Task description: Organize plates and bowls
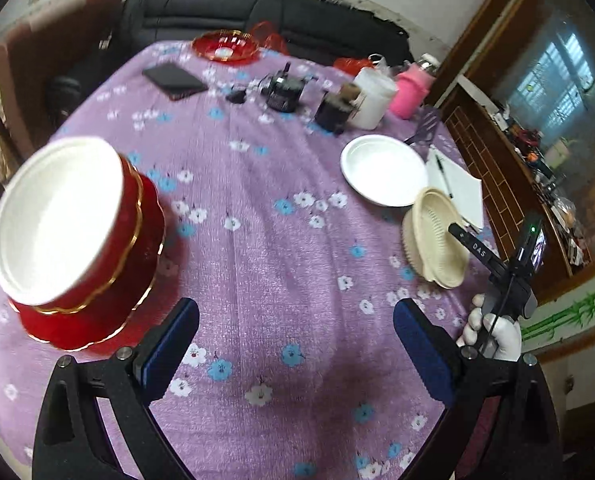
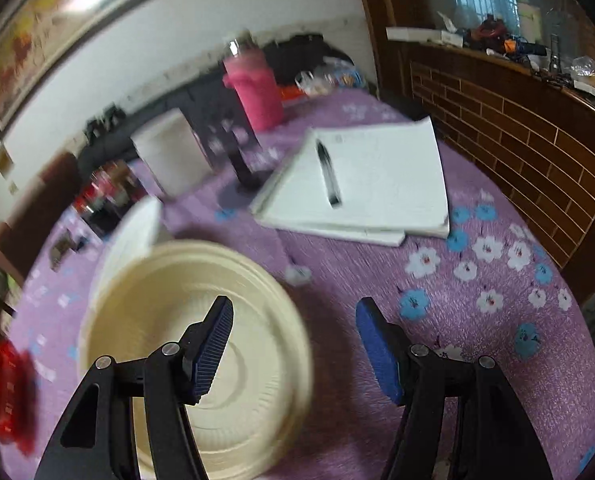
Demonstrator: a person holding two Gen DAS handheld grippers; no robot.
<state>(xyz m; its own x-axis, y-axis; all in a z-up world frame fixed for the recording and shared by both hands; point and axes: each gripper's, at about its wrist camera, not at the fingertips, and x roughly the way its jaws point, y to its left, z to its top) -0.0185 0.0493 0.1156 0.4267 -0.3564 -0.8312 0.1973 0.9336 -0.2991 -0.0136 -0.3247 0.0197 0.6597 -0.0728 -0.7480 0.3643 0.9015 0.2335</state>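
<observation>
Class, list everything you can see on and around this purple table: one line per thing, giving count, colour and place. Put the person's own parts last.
Tablecloth: one, purple with flowers, over the table.
Red bowl stack: one, red with gold rims, white plate on top, near left.
White plate: one, white, right of centre.
Cream plates: one stack, cream, near right.
Red glass dish: one, red, far edge.
Phone: one, black, far left.
Notebook: one, white, pen on it, right.
Pink bottle: one, pink, far right.
White container: one, white, beside the bottle.
Left claw: open, empty.
Right claw: open, over the cream plates.
Gloved hand: one, white, holding the right claw.
</observation>
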